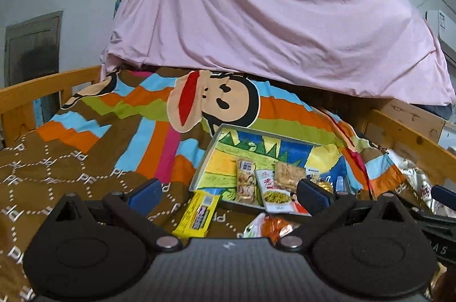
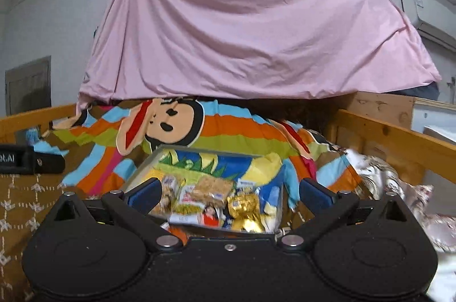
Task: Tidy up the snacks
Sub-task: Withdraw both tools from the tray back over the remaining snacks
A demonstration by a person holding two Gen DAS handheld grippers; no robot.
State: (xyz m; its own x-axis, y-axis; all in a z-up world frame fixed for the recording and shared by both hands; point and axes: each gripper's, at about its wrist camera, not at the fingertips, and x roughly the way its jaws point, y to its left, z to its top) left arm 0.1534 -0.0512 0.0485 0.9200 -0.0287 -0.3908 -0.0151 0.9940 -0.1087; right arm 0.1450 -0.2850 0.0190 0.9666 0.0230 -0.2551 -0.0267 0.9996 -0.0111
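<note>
On the bed, from the left wrist view, the left gripper (image 1: 229, 195) hangs low with its blue pads spread wide and nothing between them. A yellow snack bar (image 1: 198, 213) lies on the brown blanket (image 1: 57, 171) right under the gap, just outside the tray, and an orange crinkly packet (image 1: 270, 226) sits next to it, half hidden by the gripper body. My guess is those two are the stragglers, and the open jaws are lined up for the yellow one. The tray (image 1: 203, 159) with the cartoon-print floor already has a clear pouch of mixed snacks (image 1: 246, 182), a white-and-red packet (image 1: 270, 192) and a brown cracker pack (image 1: 289, 173) bunched at its near edge, so most of the sorting looks done.

Over on the right wrist view, the right gripper (image 2: 228, 193) is also wide open and empty, hovering just short of the tray's near edge. It's blurry here, but a gold foil packet (image 2: 245, 206) shows beside the cracker pack.

Surface is soft, a striped monkey-print duvet (image 2: 228, 134) over the blanket, so the tray sits tilted. Wooden bed rails (image 2: 393, 136) run along both sides, a pink sheet (image 2: 242, 31) hangs across the back, and there's an air conditioner (image 2: 427, 17) on the wall.
</note>
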